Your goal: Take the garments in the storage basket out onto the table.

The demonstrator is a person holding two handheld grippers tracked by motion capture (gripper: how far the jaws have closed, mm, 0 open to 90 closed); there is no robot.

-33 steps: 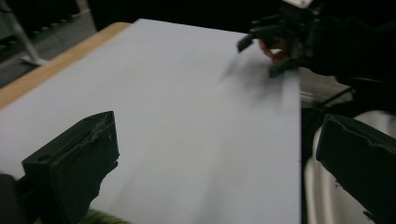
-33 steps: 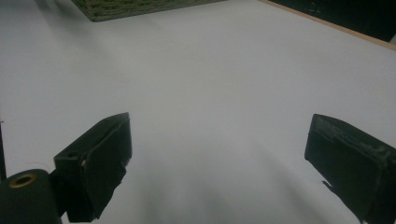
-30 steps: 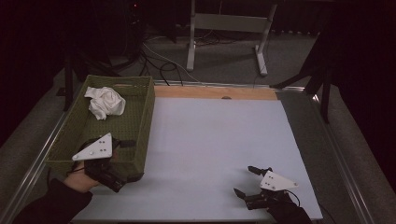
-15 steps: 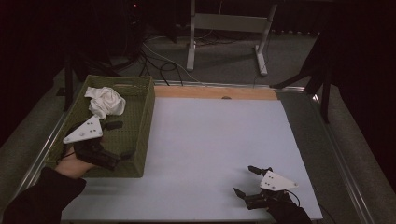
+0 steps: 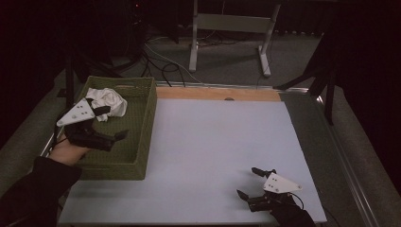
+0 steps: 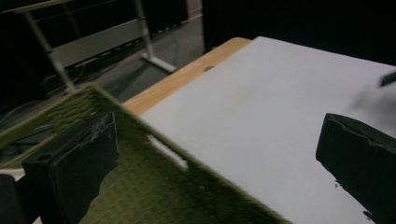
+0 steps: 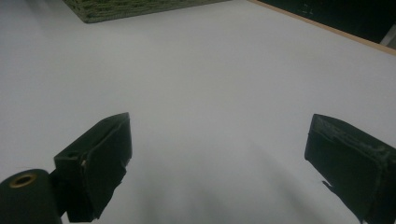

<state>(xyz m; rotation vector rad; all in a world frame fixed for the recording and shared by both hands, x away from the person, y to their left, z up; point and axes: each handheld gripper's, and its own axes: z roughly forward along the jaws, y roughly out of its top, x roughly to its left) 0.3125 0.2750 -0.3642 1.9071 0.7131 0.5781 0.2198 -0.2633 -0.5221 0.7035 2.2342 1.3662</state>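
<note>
Currently the left gripper [image 5: 112, 123] is sitting at the left of the high view, held over the green woven basket [image 5: 144, 137], jaws spread wide with nothing between them. One jaw is pointing toward the white crumpled cloth [image 5: 108, 100], which is lying in the basket's far corner, upper left of the frame; can't tell if the jaw is touching it. The person's left hand [image 5: 66, 151] and dark sleeve [image 5: 33, 189] are coming in from the lower left.

In the left gripper view the jaws are standing far apart at the left and right edges, the basket rim [image 6: 154, 140] is running diagonally across the lower left, slightly blurred, and the white table surface [image 6: 261, 107] is filling the right side. A wooden strip [image 6: 187, 74] is edging the table's far end.

The right gripper [image 5: 249, 183] is resting low at the lower right of the high view, on or just above the white surface [image 5: 222, 142]; can't tell which. Its jaws are also wide open and empty. In the right gripper view both jaws are framing bare white table [image 7: 210, 93], with a basket corner [image 7: 126, 9] showing at the top edge, well apart.

A metal stand [image 5: 227, 28] and cables [image 5: 161, 66] are lying on the floor beyond the table, top centre.
</note>
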